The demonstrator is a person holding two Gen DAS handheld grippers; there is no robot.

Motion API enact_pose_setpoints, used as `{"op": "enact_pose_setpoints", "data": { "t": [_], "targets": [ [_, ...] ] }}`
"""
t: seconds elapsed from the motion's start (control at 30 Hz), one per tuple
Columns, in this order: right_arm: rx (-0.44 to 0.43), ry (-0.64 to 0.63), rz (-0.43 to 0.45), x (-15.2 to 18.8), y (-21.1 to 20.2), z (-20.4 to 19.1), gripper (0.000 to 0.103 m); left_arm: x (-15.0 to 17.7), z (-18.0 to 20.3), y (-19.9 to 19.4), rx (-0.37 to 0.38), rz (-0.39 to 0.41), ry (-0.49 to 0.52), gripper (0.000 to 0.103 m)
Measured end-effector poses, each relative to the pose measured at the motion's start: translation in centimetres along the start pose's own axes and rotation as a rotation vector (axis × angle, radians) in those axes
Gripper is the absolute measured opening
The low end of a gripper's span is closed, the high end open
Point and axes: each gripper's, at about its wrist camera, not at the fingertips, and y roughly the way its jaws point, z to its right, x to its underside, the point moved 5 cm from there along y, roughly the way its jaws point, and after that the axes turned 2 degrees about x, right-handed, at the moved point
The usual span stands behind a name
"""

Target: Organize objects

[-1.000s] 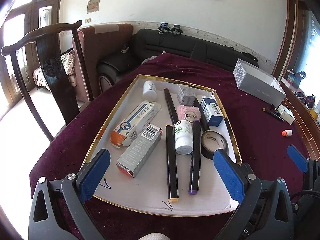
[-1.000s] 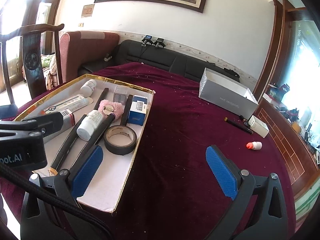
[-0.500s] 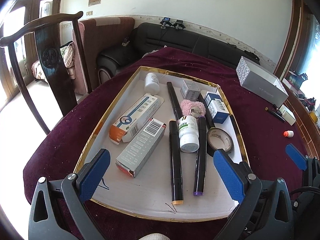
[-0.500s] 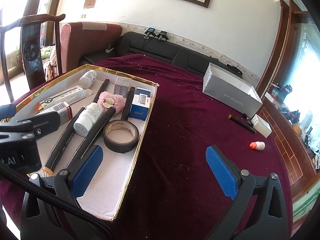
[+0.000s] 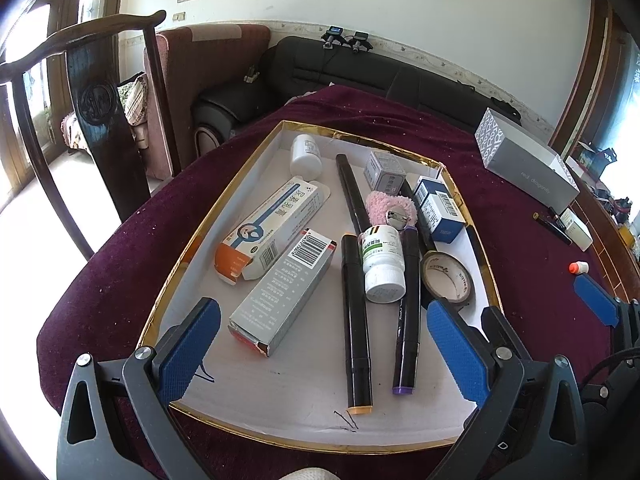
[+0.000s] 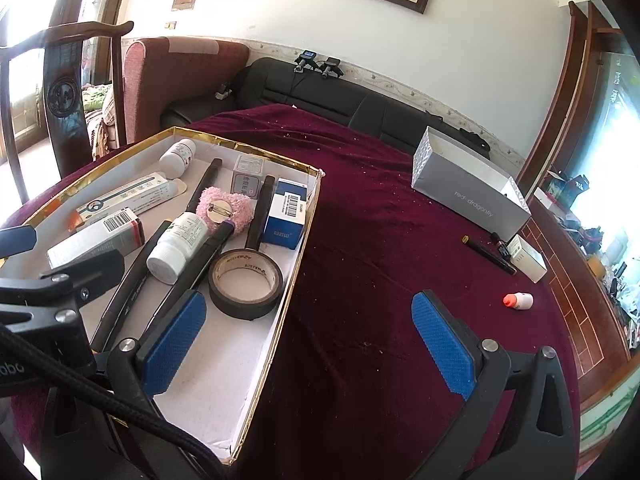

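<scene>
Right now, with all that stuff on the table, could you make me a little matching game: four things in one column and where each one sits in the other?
Things:
1. black tape roll
2. grey open box
3. white bottle with green label
4. small orange-capped bottle

Places:
A. lying across two black markers
B. alone on the maroon cloth
C. tray's right side, by the gold rim
D. far right of the table, outside the tray

Pairs: 1-C, 2-D, 3-A, 4-B
</scene>
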Motion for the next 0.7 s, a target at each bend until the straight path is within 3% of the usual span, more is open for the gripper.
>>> {"op": "enact_pose_setpoints", "data": {
  "t": [0.7],
  "targets": [
    [-0.033,-0.049,-0.002,-1.1,0.1,-2.1,0.103,-1.1,-1.3,-0.2,-0.016,0.012,-0.034,0.102]
  ]
}}
